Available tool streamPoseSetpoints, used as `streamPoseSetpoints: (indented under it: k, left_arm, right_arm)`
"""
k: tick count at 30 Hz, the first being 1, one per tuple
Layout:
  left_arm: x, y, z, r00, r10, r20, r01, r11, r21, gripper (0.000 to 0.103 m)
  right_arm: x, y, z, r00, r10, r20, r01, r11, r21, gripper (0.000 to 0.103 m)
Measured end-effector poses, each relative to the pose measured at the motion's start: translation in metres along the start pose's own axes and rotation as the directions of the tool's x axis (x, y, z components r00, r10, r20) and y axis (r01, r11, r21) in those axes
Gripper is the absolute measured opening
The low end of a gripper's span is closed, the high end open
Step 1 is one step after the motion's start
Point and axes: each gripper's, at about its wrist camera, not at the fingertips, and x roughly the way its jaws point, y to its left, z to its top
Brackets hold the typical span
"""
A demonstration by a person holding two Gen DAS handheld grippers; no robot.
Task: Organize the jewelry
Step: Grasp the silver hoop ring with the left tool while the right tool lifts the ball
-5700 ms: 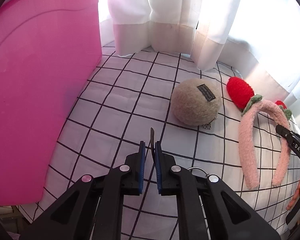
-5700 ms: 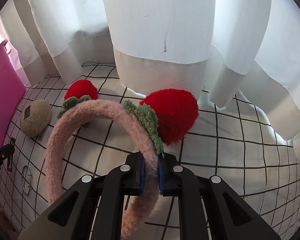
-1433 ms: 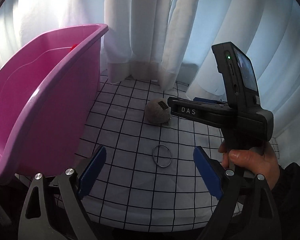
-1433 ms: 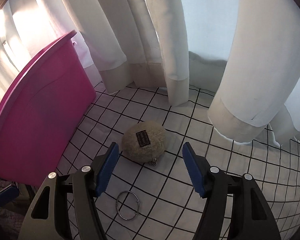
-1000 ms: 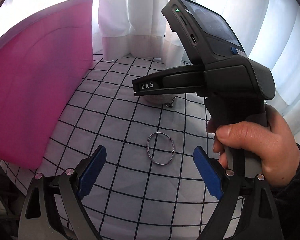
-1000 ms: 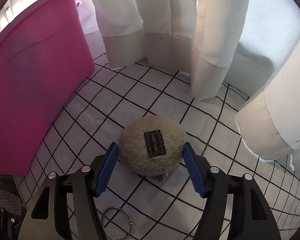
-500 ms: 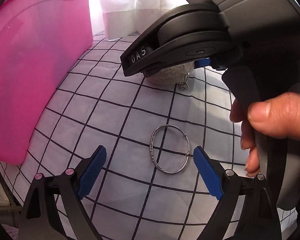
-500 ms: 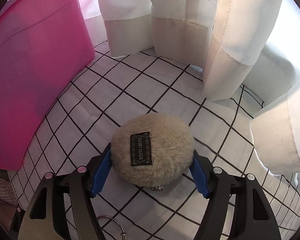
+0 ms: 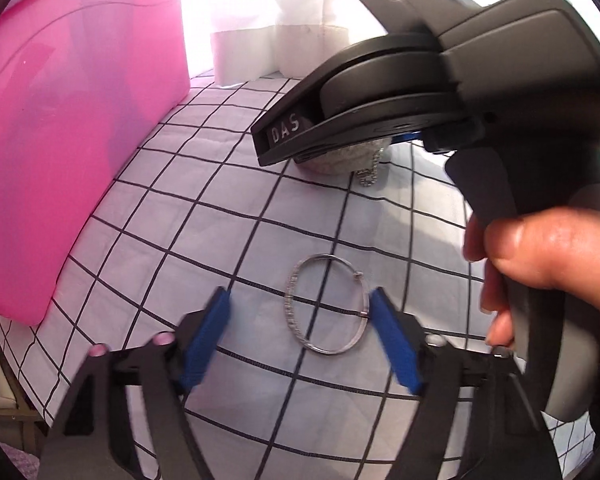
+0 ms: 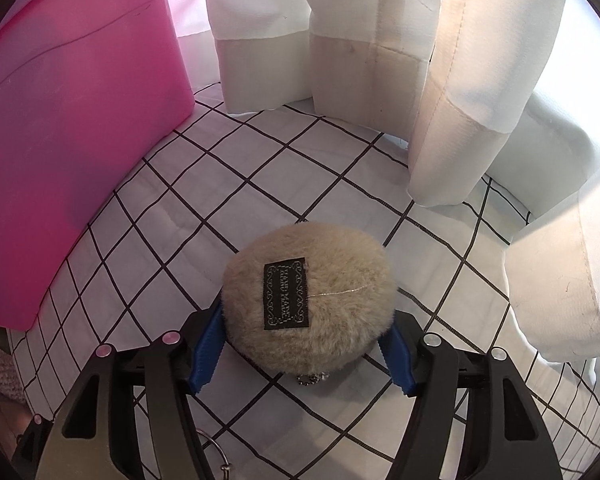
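Both grippers are lining up grasps at once! The left gripper hangs wide open around the thin silver bangle lying flat on the black-gridded white cloth. The right gripper, fingers spread, straddles the fluffy beige pom-pom keychain (pads apparently touching fur). Next, I'd judge: squeeze, lift, carry to the pink plastic bin.

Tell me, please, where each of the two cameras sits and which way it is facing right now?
Left wrist: on the left gripper, facing down at the silver bangle; its blue fingers and the right hand show.
Right wrist: on the right gripper, facing the fluffy pouch; its blue fingers show.
Shared: pouch, bangle, pink bin, checked cloth.
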Motion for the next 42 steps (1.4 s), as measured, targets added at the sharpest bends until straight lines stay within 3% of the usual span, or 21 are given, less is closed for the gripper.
streamPoseSetpoints:
  k: [4,20,30,42]
  left_arm:
    - [-0.005,-0.004,-0.001,1.0,0.009,0.001,-0.009,1.0,0.019,0.042]
    - [-0.02,0.03,0.0,1.0,-0.01,0.017,0.011,0.999,-0.038,0.041]
    - [-0.059,0.036,0.006,0.994,-0.045,0.096,0.045,0.999,-0.004,0.041]
    - [-0.119,0.048,0.037,0.974,-0.095,0.206,0.085,0.995,0.058,0.041]
  right_arm:
    - [-0.002,0.0,-0.002,1.0,0.0,0.001,0.0,1.0,0.019,0.06]
    - [-0.024,-0.016,-0.017,0.999,-0.008,0.049,0.003,0.995,0.102,0.056]
    - [-0.06,-0.034,-0.039,0.992,-0.011,0.123,-0.012,0.982,0.187,0.056]
    - [-0.132,-0.037,-0.046,0.969,-0.03,0.246,-0.032,0.969,0.246,0.056]
